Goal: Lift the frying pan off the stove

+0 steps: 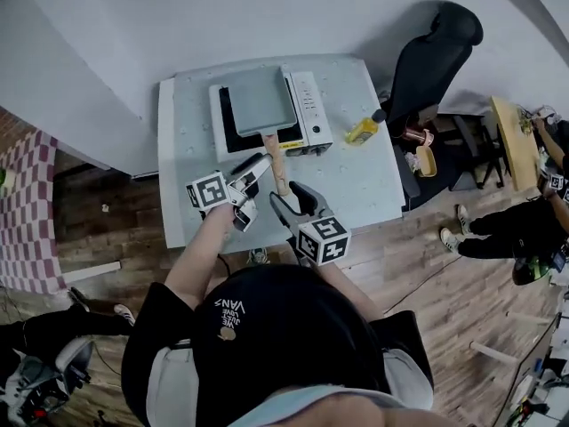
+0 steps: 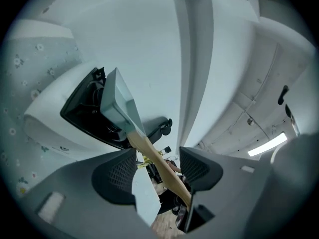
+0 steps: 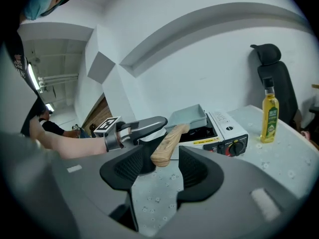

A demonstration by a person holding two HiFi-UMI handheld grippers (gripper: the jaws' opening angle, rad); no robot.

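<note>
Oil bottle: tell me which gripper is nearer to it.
Right. The right gripper is at the free end of the pan handle, on the side toward the oil bottle. The left gripper is across the handle, away from the bottle, so farther off.

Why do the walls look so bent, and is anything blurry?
Left gripper view: a wide-angle lens bows the walls, blackens the corners; grey square frying pan sharp. Right gripper view: same bowing; yellow oil bottle crisp. Head view: milder bend, even light, no glare on the pale table.
</note>
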